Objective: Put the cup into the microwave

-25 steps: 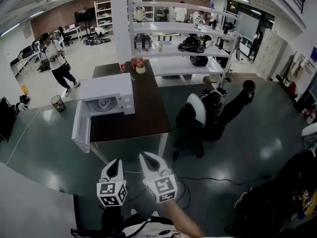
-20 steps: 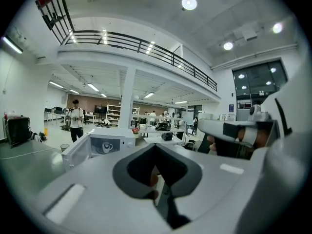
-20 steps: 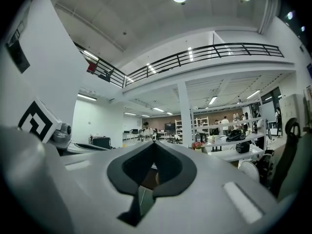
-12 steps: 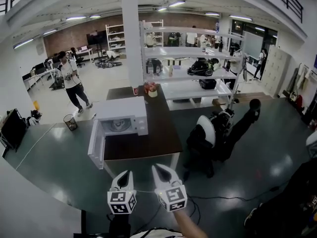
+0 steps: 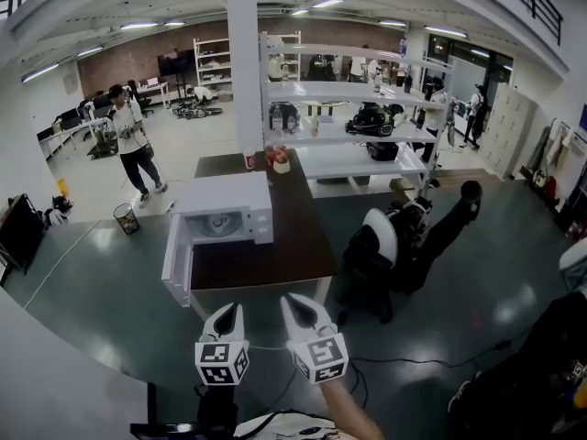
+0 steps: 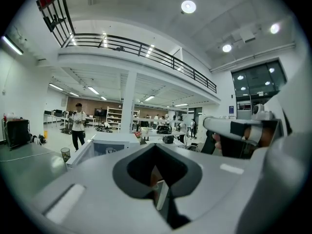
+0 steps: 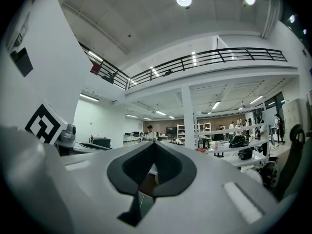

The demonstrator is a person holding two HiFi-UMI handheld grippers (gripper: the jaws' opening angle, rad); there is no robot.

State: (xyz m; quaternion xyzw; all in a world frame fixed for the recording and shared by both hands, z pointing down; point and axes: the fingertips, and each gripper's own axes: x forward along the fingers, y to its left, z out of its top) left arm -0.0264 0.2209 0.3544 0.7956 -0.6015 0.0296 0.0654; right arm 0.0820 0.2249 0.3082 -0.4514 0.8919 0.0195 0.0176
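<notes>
Head view: the left gripper (image 5: 229,312) and right gripper (image 5: 293,302) hang side by side, well short of the worktop (image 5: 298,241). On its left side stands the microwave (image 5: 229,200), its door (image 5: 176,262) swung open. The cup (image 5: 249,161), small and red, stands at the worktop's far end, behind the microwave.

Left gripper view: the gripper (image 6: 155,146) is clenched on nothing, and the microwave (image 6: 108,143) is ahead.

Right gripper view: the gripper (image 7: 153,143) is clenched too, with nothing between its jaws.
</notes>
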